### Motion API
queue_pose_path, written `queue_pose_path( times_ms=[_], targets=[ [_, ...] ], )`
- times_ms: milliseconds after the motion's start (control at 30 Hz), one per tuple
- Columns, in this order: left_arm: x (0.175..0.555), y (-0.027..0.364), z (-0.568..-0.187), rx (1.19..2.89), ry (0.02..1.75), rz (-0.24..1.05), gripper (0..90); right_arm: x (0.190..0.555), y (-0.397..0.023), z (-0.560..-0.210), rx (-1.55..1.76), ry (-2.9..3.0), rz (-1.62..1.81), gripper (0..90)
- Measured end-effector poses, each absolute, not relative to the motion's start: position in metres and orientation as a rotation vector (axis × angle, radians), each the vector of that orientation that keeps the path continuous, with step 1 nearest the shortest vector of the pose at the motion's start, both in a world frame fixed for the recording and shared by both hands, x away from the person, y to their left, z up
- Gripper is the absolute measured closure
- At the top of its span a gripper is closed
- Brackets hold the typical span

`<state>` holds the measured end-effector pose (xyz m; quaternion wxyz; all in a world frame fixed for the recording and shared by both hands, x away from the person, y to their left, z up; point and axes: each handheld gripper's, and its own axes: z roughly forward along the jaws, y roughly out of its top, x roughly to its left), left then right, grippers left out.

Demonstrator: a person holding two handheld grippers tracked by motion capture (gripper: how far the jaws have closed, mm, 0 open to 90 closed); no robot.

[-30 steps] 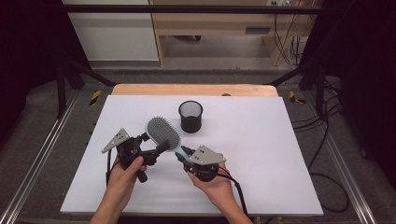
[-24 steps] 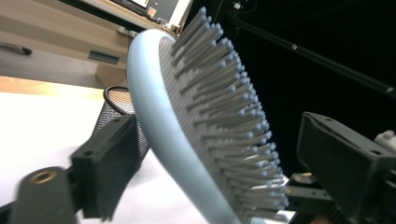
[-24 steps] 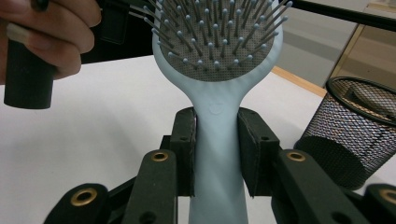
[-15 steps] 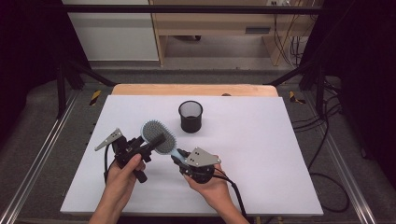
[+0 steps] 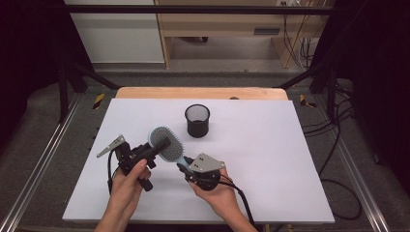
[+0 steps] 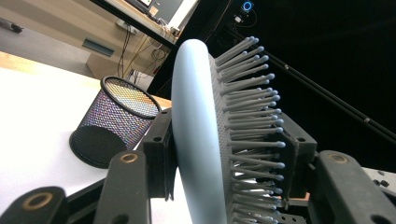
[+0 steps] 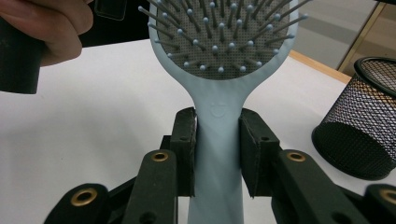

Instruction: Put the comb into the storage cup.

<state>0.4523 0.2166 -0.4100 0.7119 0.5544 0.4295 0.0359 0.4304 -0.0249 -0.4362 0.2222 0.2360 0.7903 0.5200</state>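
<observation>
A pale blue hairbrush point(image 5: 169, 146) is held above the white table between both grippers. My right gripper point(image 5: 184, 166) is shut on its handle point(image 7: 217, 140), one pad on each side. My left gripper point(image 5: 158, 149) has just been closing with the brush head point(image 6: 198, 140) between its jaws. One pad now presses the head's smooth back and the other presses the bristles point(image 6: 252, 135). A black mesh cup point(image 5: 197, 121) stands upright just beyond the brush, apart from it.
The white sheet point(image 5: 270, 159) covers the table, and a wooden edge point(image 5: 203, 93) shows at the far side. The mesh cup point(image 7: 362, 126) sits close to the right of the brush in the right gripper view. Metal rails and cables run along both table sides.
My left gripper moved right onto the brush head and its jaws closed on it. The brush head shifted slightly left and tilted up. The right gripper kept its hold on the handle.
</observation>
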Motion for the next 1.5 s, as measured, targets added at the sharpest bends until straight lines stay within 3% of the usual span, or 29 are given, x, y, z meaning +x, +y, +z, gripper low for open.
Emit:
queue_pose_path(
  times_ms=[1233, 1300, 1367, 1400, 1500],
  targets=[
    [0.4487, 0.2151, -0.4129, 1.185, 0.938, 0.080, 52.3, 0.4349, -0.0270, -0.4373, 0.677, 2.213, 1.474, 67.9],
    [0.4488, 0.2146, -0.4126, 1.183, 0.938, 0.080, 52.4, 0.4351, -0.0272, -0.4375, 0.678, 2.216, 1.480, 62.8],
    [0.4490, 0.2155, -0.4121, 1.179, 0.938, 0.081, 52.4, 0.4349, -0.0271, -0.4388, 0.687, 2.213, 1.476, 48.6],
    [0.4490, 0.2163, -0.4118, 1.175, 0.941, 0.084, 52.4, 0.4349, -0.0271, -0.4388, 0.687, 2.213, 1.476, 48.6],
    [0.4486, 0.2193, -0.4116, 1.168, 0.947, 0.097, 52.3, 0.4345, -0.0291, -0.4381, 0.704, 2.200, 1.475, 34.2]
  ],
)
